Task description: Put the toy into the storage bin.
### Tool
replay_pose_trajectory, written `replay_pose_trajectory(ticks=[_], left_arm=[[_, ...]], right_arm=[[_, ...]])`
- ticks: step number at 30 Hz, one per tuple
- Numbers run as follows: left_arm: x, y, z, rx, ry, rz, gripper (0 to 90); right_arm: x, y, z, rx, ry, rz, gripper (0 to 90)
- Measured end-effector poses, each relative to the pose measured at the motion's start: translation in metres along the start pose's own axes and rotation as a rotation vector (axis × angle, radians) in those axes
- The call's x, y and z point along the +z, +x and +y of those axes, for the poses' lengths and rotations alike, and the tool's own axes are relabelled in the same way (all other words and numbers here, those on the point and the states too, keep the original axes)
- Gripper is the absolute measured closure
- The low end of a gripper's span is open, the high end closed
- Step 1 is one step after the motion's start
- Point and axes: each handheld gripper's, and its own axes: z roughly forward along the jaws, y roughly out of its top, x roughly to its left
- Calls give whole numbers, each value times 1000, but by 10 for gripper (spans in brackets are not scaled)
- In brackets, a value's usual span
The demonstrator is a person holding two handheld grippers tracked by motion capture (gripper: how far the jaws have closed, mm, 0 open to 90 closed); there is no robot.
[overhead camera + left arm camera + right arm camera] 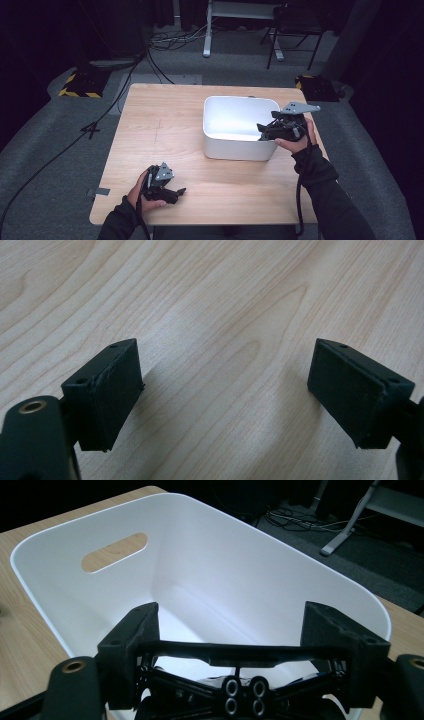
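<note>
1. Black linkage part (240, 655): clamped in right tool (232, 615), over white bin's (235, 98) near rim.
2. Left tool (225, 385): open, empty, on tabletop (160, 125).
3. Recommendation: lower inside before releasing.

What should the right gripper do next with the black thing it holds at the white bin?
Probably open its jaws. The right gripper is shut on a black part just over the white bin's near rim, so letting go should drop it inside.
</note>
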Motion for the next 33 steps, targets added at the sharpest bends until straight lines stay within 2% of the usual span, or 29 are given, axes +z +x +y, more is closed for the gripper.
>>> replay_pose_trajectory(ticks=[4,17,23,28,29,33], left_arm=[[0,0,0,0,0,0,147],[0,0,0,0,0,0,147],[0,0,0,0,0,0,147],[0,0,0,0,0,0,147],[0,0,0,0,0,0,147],[0,0,0,0,0,0,147]], right_arm=[[0,3,-2,3,8,-10,246],[7,-2,-10,25,63,-27,246],[7,-2,-11,29,75,-20,246],[8,-4,-13,51,86,-8,245],[10,-5,-15,43,106,-9,245],[12,-5,-17,41,119,-6,245]])
